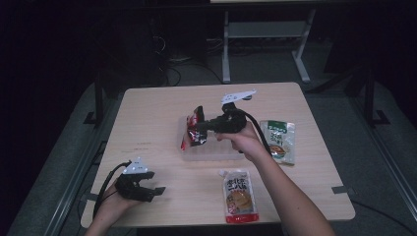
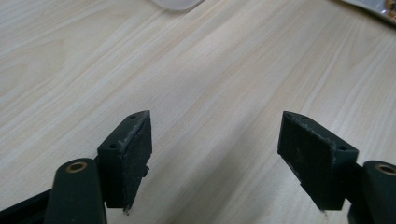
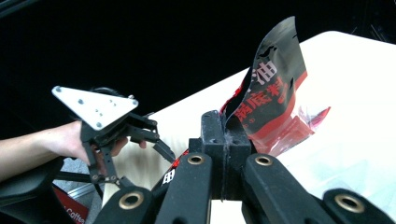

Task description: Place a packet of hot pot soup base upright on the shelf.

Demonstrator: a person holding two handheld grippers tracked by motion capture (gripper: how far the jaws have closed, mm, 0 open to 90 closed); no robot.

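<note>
Two grippers up: right gripper (image 1: pixel 199 127) clamped on red-black packet (image 1: pixel 194 129), held over clear tray (image 1: pixel 221 153) mid-table (image 1: pixel 147 123). Left gripper (image 1: pixel 153 188) jaws spread, empty, near-left of tray. Green pouch (image 1: pixel 278 141) right of tray, orange pouch (image 1: pixel 239 195) in front.

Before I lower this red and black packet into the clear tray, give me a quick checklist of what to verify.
1. Right gripper shut on the red and black packet: ok.
2. Packet above the clear tray: ok.
3. Tray floor free beneath it: cannot tell.
4. Left gripper open, holding nothing, apart from the tray: ok.
5. Green pouch and orange pouch outside the tray: ok.
</note>
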